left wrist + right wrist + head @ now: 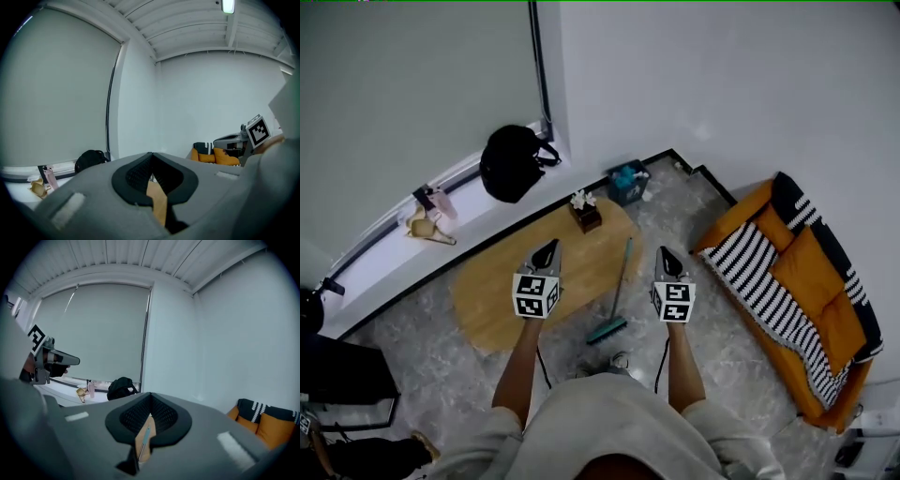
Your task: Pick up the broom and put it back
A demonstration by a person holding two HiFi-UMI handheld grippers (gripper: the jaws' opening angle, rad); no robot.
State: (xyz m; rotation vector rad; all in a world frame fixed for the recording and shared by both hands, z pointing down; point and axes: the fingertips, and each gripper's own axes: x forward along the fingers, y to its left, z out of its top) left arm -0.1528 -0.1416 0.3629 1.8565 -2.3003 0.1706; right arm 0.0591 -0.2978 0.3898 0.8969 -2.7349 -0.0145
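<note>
The broom (618,292) lies on the marble floor, its thin teal handle running along the right edge of the oval table and its teal head (607,330) nearest me. I hold both grippers up in front of me, well above the floor, one on each side of the broom. The left gripper (546,253) is over the table and is shut, with nothing in it (151,154). To the right of the handle, the right gripper (667,262) is also shut and empty (150,393). A sliver of the teal handle (145,437) shows through the slit below its closed tips.
A low oval wooden table (502,291) carries a small brown box with a flower (585,214). A teal box (628,180) stands in the corner. A black bag (514,161) and a pink bottle (441,202) sit on the window ledge. An orange sofa with a striped blanket (787,281) fills the right.
</note>
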